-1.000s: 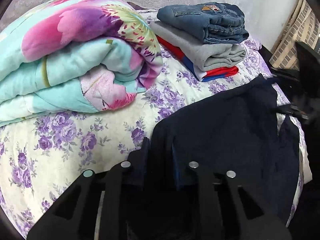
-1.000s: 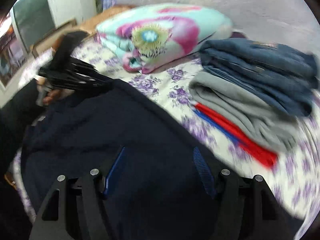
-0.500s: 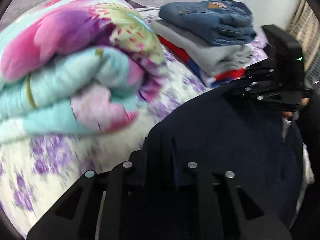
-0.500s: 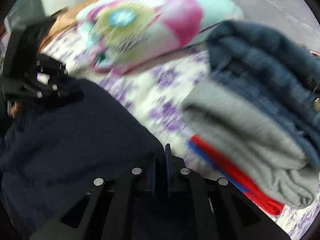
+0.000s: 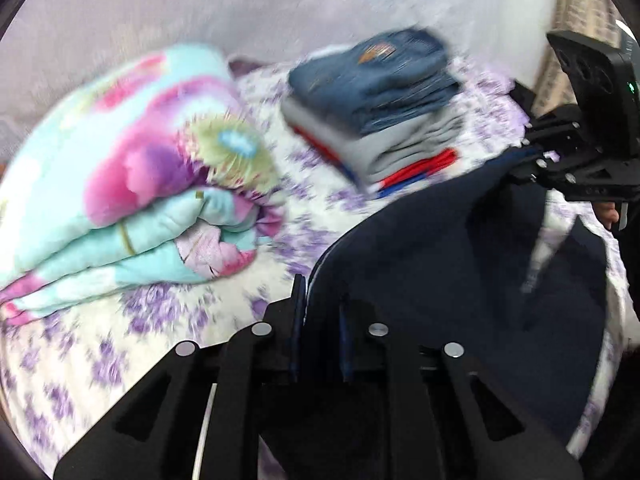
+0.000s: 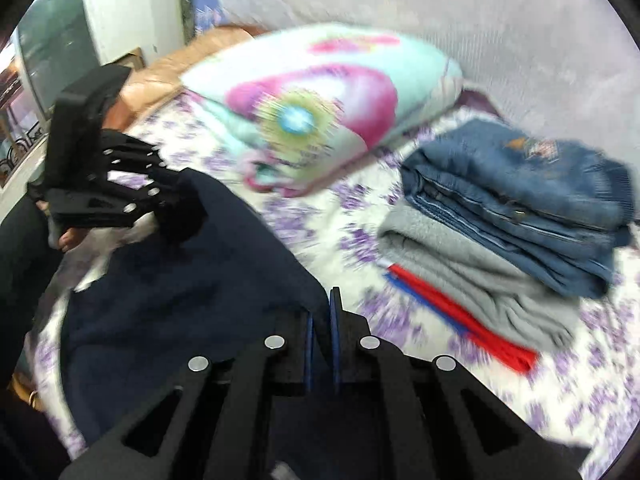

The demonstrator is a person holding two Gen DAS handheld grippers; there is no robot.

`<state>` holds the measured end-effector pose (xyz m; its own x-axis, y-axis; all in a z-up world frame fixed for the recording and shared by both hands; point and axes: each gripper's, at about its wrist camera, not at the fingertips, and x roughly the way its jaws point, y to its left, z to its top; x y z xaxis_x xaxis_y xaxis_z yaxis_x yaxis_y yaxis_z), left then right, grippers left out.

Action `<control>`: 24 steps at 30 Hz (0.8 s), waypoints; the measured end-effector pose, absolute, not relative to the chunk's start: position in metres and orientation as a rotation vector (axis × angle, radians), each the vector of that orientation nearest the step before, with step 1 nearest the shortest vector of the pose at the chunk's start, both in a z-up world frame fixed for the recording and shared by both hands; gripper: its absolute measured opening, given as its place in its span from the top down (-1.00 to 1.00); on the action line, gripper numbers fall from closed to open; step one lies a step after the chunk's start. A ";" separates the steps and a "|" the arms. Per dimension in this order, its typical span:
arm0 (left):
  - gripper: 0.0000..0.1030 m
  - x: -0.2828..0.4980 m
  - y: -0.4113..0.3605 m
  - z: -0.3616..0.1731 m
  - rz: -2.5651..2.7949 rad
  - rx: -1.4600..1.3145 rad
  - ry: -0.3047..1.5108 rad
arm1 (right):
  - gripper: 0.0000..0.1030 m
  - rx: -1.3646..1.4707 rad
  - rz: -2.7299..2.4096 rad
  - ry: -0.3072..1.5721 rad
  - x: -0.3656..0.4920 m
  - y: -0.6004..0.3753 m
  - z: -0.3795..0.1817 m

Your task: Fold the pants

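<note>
Lying across the floral bedsheet (image 5: 168, 320), the navy pants (image 5: 440, 264) are being raised by one edge for a fold. Left gripper (image 5: 320, 312) is closing on the cloth; right gripper (image 6: 321, 320) is clenching it too. Carrying that edge over probably comes next, keeping clear of the rolled quilt (image 5: 132, 184) and clothes stack (image 6: 512, 216) nearby.

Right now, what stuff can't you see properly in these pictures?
- Left wrist view: the lower part of the dark pants is hidden behind the left hand-held gripper, whose jaws are closing on the cloth.
- Right wrist view: the right hand-held gripper covers the pants' near edge.
- Both views: motion blur smears the patch on the folded jeans and the floral quilt.
- Both views: the bedsheet is cut off by the round edge.
</note>
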<state>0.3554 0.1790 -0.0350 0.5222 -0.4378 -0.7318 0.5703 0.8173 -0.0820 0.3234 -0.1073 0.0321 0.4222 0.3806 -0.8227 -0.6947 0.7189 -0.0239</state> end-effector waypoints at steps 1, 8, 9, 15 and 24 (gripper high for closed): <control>0.75 0.336 0.179 -0.027 -0.612 0.192 0.796 | 0.85 -0.397 0.701 0.894 0.305 -0.107 0.042; 0.75 0.189 0.196 -0.020 -0.647 0.199 0.717 | 0.85 -0.397 0.746 0.938 0.140 -0.090 0.024; 0.75 0.170 0.198 -0.028 -0.648 0.191 0.724 | 0.85 -0.393 0.746 0.960 0.124 -0.087 0.011; 0.72 0.141 0.210 -0.100 -0.636 0.118 0.882 | 0.85 -0.325 0.688 1.066 0.102 -0.073 -0.071; -0.74 0.103 0.211 -0.080 -0.681 0.133 0.865 | 0.78 -0.241 0.649 1.068 0.098 -0.073 -0.099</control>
<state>0.1035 0.2105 -0.0803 0.4534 -0.4977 -0.7394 0.6014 0.7831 -0.1583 0.0979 -0.0733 -0.0995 0.3195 0.3752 -0.8701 -0.5993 0.7913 0.1212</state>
